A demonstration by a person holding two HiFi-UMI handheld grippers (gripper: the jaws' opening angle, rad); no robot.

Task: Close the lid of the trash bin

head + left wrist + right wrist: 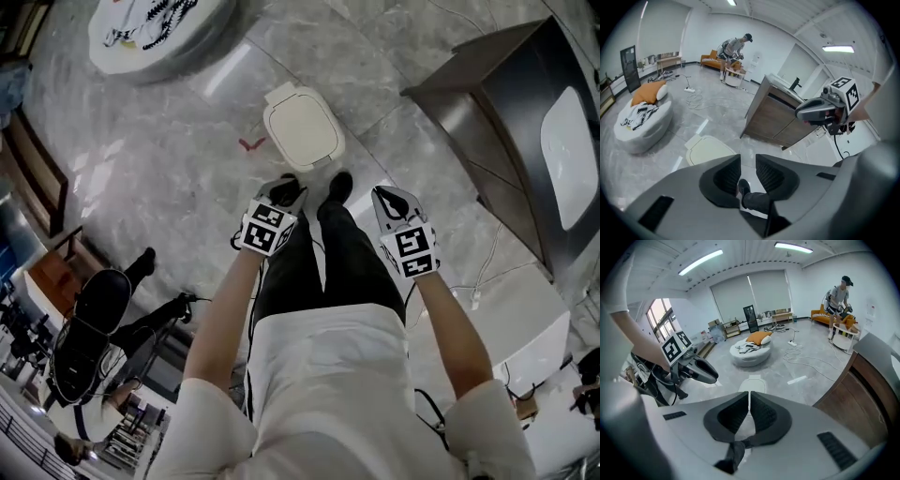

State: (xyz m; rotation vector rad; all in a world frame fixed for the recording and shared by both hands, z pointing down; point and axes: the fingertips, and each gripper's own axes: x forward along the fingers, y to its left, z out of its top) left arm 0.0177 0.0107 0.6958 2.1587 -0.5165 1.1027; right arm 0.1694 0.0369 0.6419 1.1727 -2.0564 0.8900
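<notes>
We look steeply down at the grey marble floor, where the trash bin (302,127) stands in the upper middle of the head view, just beyond the toes of our shoes (337,186). Its cream lid (300,120) lies flat over the body with no gap showing along the rim, so we judge the closing step done, or all but done. The left gripper (284,194) hangs at the centre of that frame, below the bin and clear of it. In the left gripper view its jaws stand partly apart with only floor and a shoe showing through the gap, so it holds nothing. The bin shows there at the lower left (710,149), off to the side of the jaws. The right gripper (389,200) sits to the right of centre, also well short of the bin. In its own view the jaws are drawn together to a thin slit, with nothing pinched in them, and the bin (751,383) peeks out just above the tips. A dark cabinet (506,112) fills the upper right and a round white cushion (155,28) the upper left, both well apart from the bin. What remains, we think, is only a check that the lid is seated. If it were to sit proud, a light downward press with a closed jaw on its front edge would do.
</notes>
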